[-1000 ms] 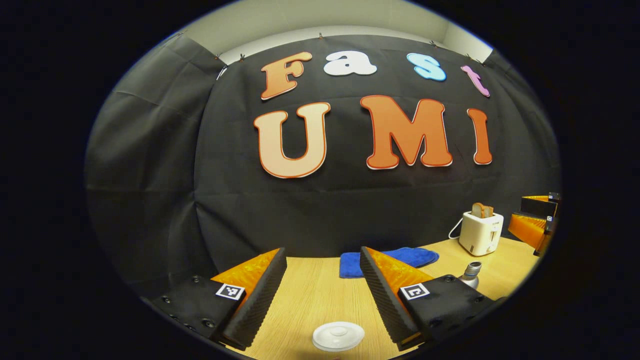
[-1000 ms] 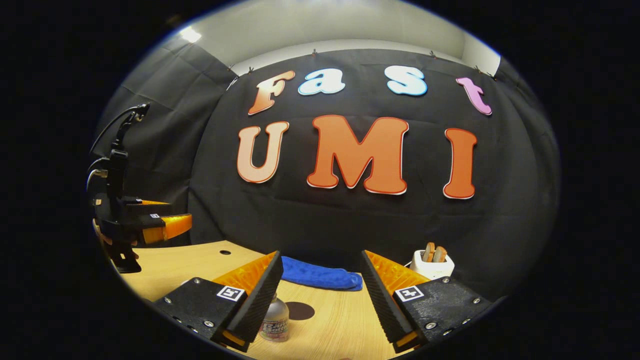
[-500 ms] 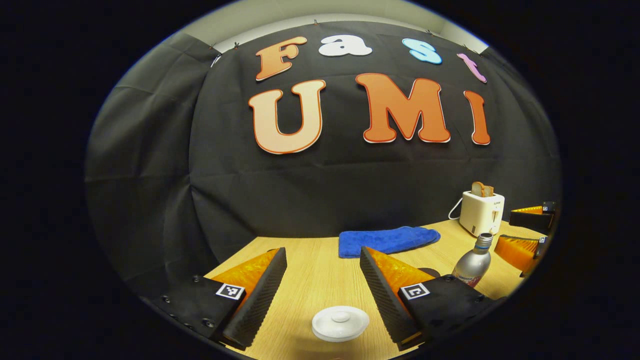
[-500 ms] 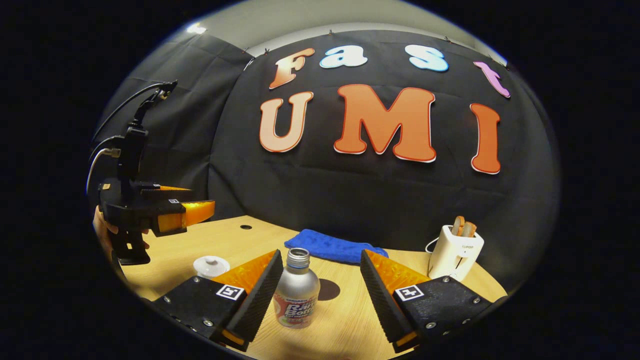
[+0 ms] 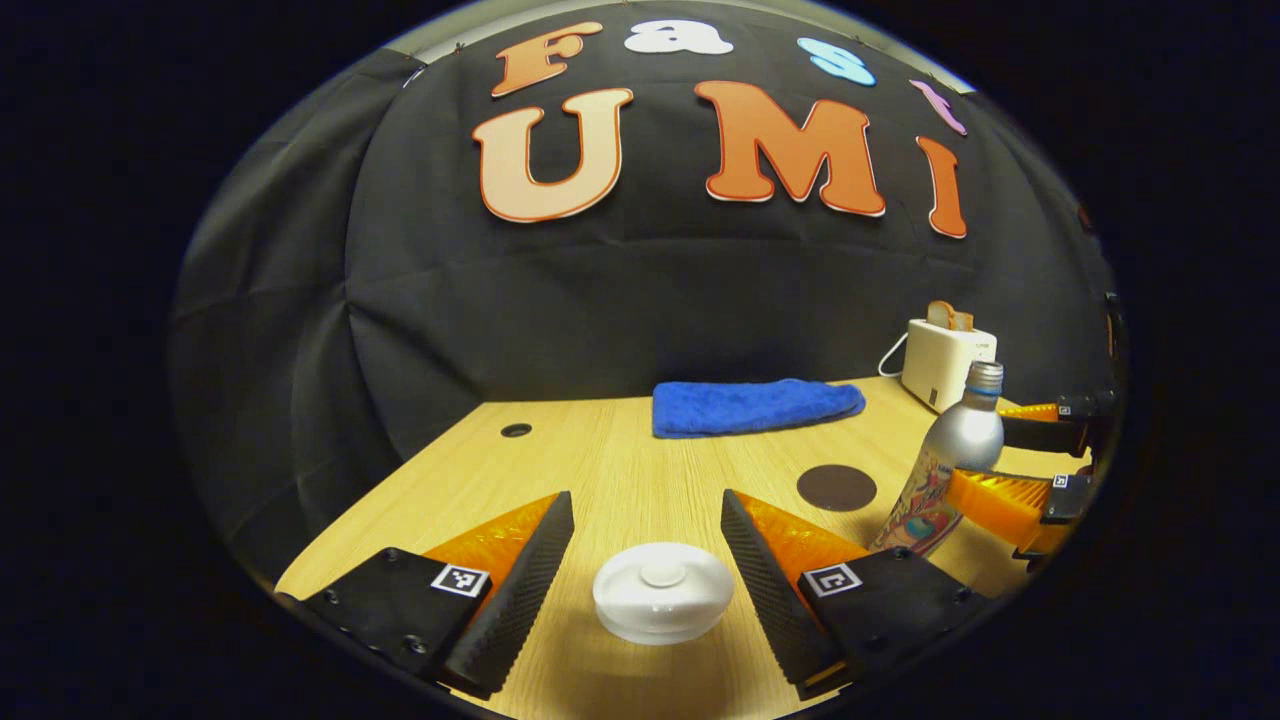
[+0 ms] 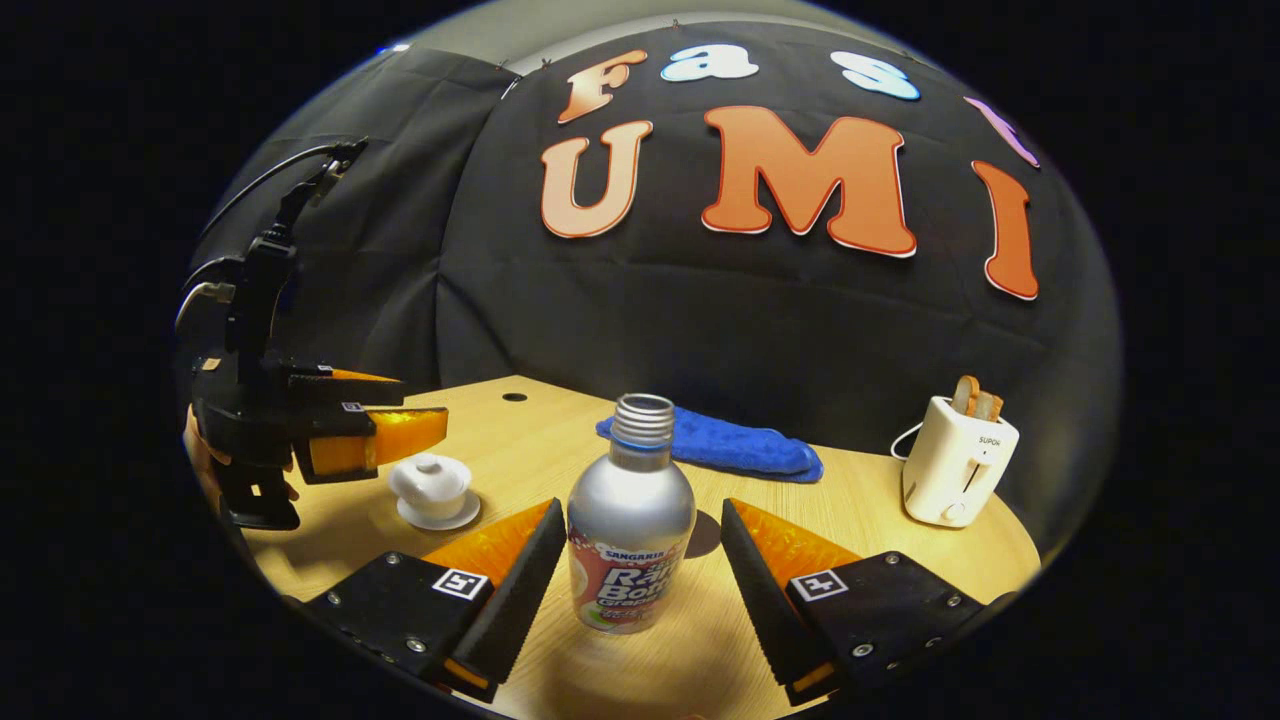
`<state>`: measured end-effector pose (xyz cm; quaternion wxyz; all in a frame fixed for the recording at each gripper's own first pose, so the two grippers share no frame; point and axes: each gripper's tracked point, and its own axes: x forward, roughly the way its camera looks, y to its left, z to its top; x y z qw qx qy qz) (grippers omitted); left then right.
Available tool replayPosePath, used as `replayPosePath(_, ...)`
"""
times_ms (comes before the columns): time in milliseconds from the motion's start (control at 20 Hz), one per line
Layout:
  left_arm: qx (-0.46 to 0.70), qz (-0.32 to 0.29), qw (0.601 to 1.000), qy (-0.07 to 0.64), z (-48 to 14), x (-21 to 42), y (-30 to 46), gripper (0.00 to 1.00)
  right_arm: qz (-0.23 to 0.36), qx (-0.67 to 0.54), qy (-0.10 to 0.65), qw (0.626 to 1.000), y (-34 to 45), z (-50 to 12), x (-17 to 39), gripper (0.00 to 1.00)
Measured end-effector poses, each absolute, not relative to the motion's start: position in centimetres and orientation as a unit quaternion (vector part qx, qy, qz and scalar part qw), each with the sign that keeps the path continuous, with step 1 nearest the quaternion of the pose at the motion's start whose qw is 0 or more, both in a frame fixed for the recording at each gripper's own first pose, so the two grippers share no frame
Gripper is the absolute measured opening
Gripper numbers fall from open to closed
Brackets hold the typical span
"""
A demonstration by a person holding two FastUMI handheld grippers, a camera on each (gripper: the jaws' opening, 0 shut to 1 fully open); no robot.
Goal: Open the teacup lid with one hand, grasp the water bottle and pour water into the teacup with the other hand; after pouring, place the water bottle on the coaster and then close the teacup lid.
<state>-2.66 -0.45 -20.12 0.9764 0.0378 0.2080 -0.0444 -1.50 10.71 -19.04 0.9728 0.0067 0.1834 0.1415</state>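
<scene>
From my station I see the left gripper (image 5: pixel 645 590) spread wide, its 2 fingers flanking the teacup lid (image 5: pixel 663 592) with clear gaps on both sides, so it grips nothing. The lid sits closed on the white teacup (image 6: pixel 431 484), which stands on its saucer on the wooden table (image 5: pixel 600 450). In the right gripper view that same left gripper (image 6: pixel 400 432) hangs just above and left of the teacup, with a hand (image 6: pixel 200 455) partly visible behind its body. My right gripper (image 6: pixel 640 585) is also spread apart, with the water bottle (image 6: pixel 631 520) standing upright between its fingers; I see daylight on either side of the bottle, so neither finger presses on it. The bottle's neck is uncapped. In the left gripper view the bottle (image 5: pixel 945 470) stands to the right, the right gripper (image 5: pixel 1030 465) straddling it. The dark round coaster (image 5: pixel 836 487) lies on the table just left of the bottle, bare. Farther back, a folded blue cloth (image 5: pixel 750 405) lies near the wall, and a white toaster (image 6: pixel 955 460) with 2 slices in its slots stands at the right rear.
</scene>
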Motion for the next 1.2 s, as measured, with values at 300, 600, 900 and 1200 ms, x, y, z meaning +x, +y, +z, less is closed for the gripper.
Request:
replayPosePath(300,0.054,-0.046,0.969,0.237,-23.3,-3.0,-0.8,0.98,0.154,0.015,0.201,0.967,11.7,-20.6,-1.6,0.94)
replayPosePath(600,0.072,-0.052,0.965,0.248,-24.6,-3.0,-1.4,0.70,0.154,0.015,0.212,0.965,11.7,-21.4,-1.6,0.94)
replayPosePath(900,0.085,-0.041,0.965,0.244,-24.5,-2.3,-1.3,0.54,0.153,0.015,0.217,0.964,11.6,-21.8,-1.6,0.94)
replayPosePath(1200,0.081,-0.038,0.965,0.245,-24.4,-2.0,-1.2,0.29,0.155,0.014,0.220,0.963,11.8,-22.0,-1.4,0.94)
